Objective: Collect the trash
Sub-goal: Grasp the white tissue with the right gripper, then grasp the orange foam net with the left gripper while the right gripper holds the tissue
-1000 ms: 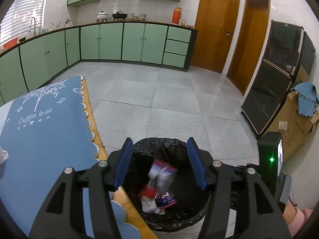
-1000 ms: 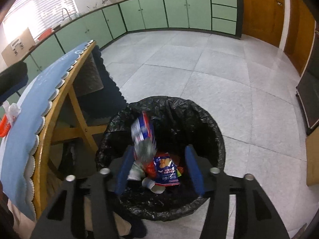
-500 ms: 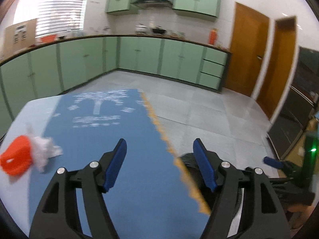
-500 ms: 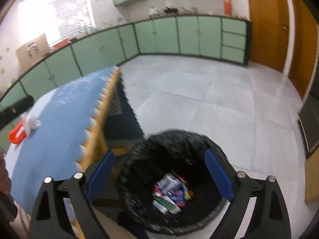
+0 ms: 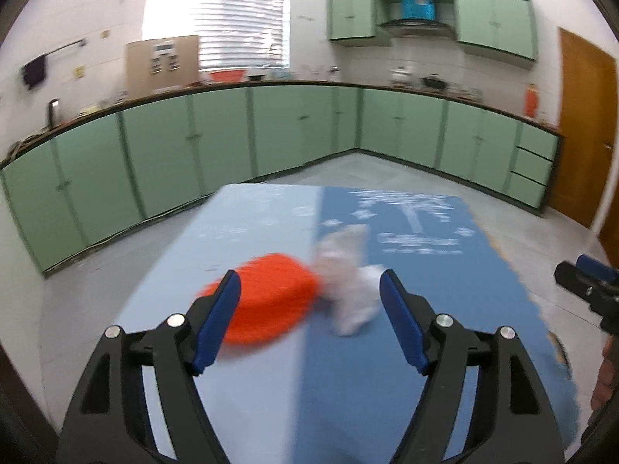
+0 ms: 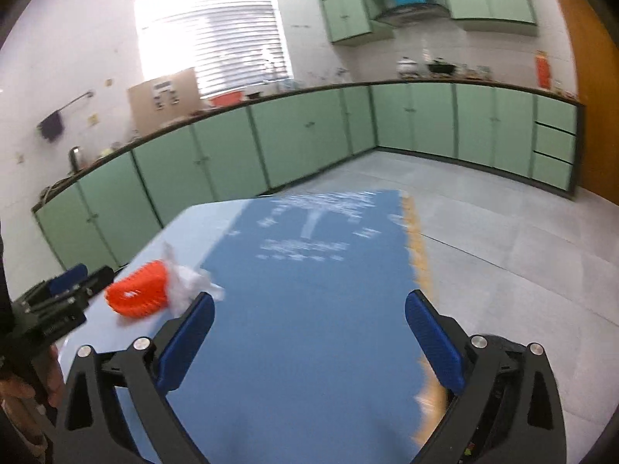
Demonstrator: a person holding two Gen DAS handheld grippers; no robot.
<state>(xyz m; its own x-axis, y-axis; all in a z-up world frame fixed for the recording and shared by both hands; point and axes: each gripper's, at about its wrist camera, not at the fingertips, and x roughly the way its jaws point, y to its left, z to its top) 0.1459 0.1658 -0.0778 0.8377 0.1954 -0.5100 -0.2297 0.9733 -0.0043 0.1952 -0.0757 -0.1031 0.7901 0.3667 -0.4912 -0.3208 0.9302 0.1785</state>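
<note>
Both wrist views have swung away from the black-lined trash bin, where a blue and red wrapper was dropping a moment ago, and now face the table covered with a blue cloth. That suggests one drop is finished and the hands are going back for the next pieces.

Two pieces remain, both near the left edge of the table: an orange ribbed plastic container lying on its side and, touching it on the right, a crumpled white tissue. In the right wrist view the same container and tissue sit well to the left.

The left gripper has just been opening and stands wide, its blue pads framing both pieces in the picture; nothing is pinched, and blur hides how near the pads are. The right gripper has also just been opening and is spread very wide above bare cloth near the scalloped right edge, holding nothing. The left gripper looks better placed for the next pick-up.
</note>
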